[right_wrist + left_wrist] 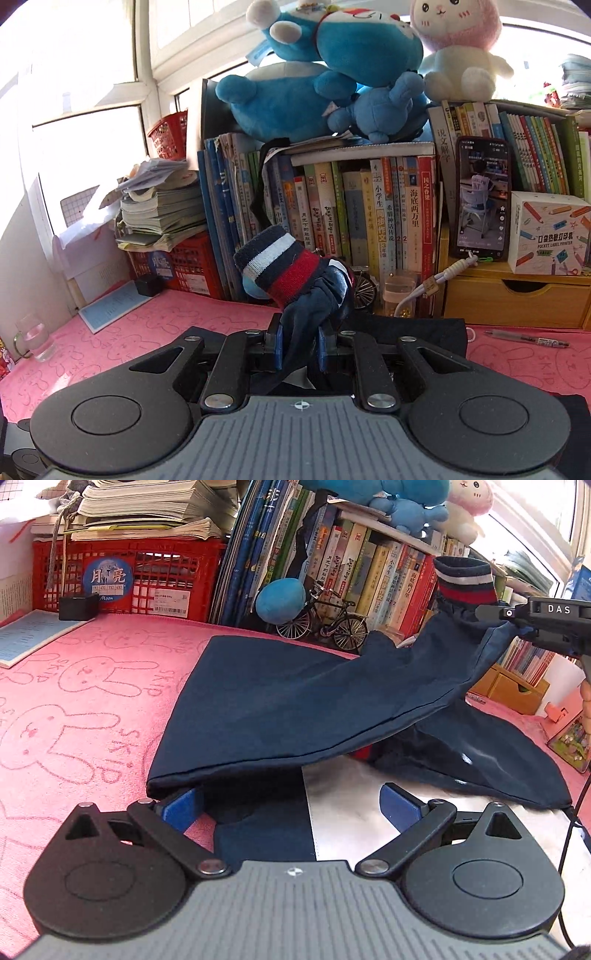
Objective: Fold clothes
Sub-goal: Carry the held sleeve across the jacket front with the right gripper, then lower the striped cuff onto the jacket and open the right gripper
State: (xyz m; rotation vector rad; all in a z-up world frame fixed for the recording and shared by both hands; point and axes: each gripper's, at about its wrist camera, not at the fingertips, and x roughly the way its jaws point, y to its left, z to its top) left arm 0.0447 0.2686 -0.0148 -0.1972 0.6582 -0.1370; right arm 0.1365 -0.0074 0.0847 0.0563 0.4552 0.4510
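A navy jacket (280, 701) with white panels lies on the pink bunny-print cloth (74, 709). My right gripper (300, 345) is shut on the jacket's sleeve just below its striped navy, white and red cuff (280, 264). It holds the sleeve lifted above the table; in the left wrist view that gripper (491, 612) is at the upper right with the cuff (463, 581) standing above it. My left gripper (291, 805) is open, low over the jacket's near part, its blue pads (181, 806) either side of navy and white fabric.
Books (362, 214) line the back, with plush toys (325, 77) on top. A red crate (125, 576), a model bicycle (325, 622), a phone (482, 199), a wooden drawer box (517, 299), a pen (528, 338) and a glass (35, 338) stand around the cloth.
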